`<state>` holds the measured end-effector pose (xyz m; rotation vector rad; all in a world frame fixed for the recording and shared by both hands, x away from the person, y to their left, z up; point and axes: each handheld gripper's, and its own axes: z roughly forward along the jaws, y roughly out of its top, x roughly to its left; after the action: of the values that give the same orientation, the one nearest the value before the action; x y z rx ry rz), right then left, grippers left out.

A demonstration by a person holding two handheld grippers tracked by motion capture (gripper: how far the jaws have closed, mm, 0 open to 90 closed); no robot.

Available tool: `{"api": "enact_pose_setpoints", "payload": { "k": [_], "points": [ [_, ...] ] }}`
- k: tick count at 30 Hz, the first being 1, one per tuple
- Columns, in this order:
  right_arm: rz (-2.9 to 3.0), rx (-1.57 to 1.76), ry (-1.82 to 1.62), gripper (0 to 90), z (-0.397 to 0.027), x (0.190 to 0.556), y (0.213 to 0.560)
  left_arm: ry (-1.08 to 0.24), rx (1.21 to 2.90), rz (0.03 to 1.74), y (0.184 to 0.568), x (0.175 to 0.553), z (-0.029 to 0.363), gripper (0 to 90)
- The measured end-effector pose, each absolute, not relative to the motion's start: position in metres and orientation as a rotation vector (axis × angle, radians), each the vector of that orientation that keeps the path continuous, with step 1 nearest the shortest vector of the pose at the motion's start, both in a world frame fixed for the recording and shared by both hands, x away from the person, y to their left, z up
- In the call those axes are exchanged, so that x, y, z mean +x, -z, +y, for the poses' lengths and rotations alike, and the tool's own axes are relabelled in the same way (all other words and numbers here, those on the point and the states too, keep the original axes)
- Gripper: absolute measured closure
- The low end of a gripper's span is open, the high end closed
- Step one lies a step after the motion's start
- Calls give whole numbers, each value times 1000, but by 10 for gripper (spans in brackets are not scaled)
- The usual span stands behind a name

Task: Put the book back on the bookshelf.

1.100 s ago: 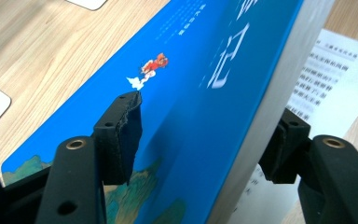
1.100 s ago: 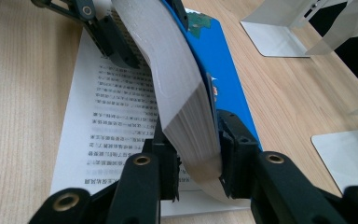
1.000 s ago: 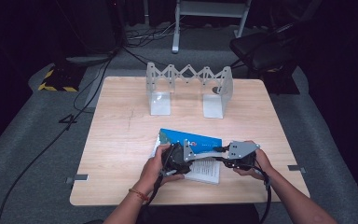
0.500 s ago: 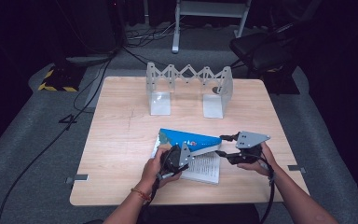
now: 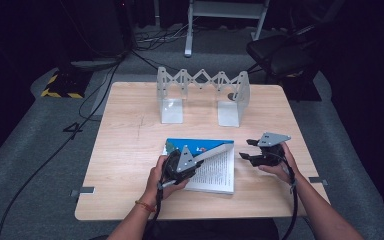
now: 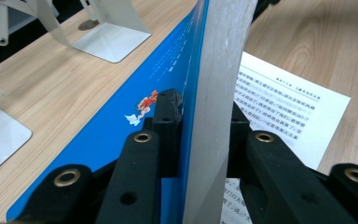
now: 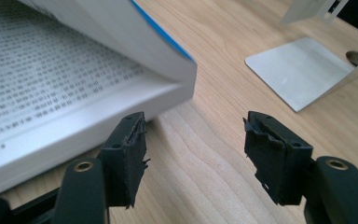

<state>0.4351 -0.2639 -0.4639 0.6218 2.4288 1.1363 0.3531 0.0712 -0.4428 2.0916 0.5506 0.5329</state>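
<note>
Book [image 5: 215, 167] cover and front pages are pinched and raised by the left claw [image 6: 200, 116]; right claw [image 7: 193, 149] gapes beside it, full opening or closing undone.

High view: fixed overhead, facing forward and down across the whole surface [image 5: 130, 150]. Both gripper views: close, low, sighting along their own jaws. All three views share the open book [image 5: 212, 167] [image 6: 135, 116] [image 7: 74, 70].

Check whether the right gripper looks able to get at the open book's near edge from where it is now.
Probably yes. The right gripper is open beside the book, bare table between its jaws, nothing in between. The left gripper clamps the raised cover, away from that edge.
</note>
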Motion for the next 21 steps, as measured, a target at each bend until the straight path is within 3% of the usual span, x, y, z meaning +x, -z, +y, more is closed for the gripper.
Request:
{"api": "enact_pose_setpoints", "payload": {
  "k": [11, 15, 21],
  "points": [
    [2546, 579, -1058, 355, -240, 444, 495, -526, 2079, 548, 441, 353, 76, 744],
    [2524, 568, -1147, 362, -239, 446, 492, -519, 2065, 551, 441, 354, 78, 744],
    [2426, 589, -1329, 442, -240, 442, 473, -449, 2014, 568, 438, 357, 87, 731]
  ]
}}
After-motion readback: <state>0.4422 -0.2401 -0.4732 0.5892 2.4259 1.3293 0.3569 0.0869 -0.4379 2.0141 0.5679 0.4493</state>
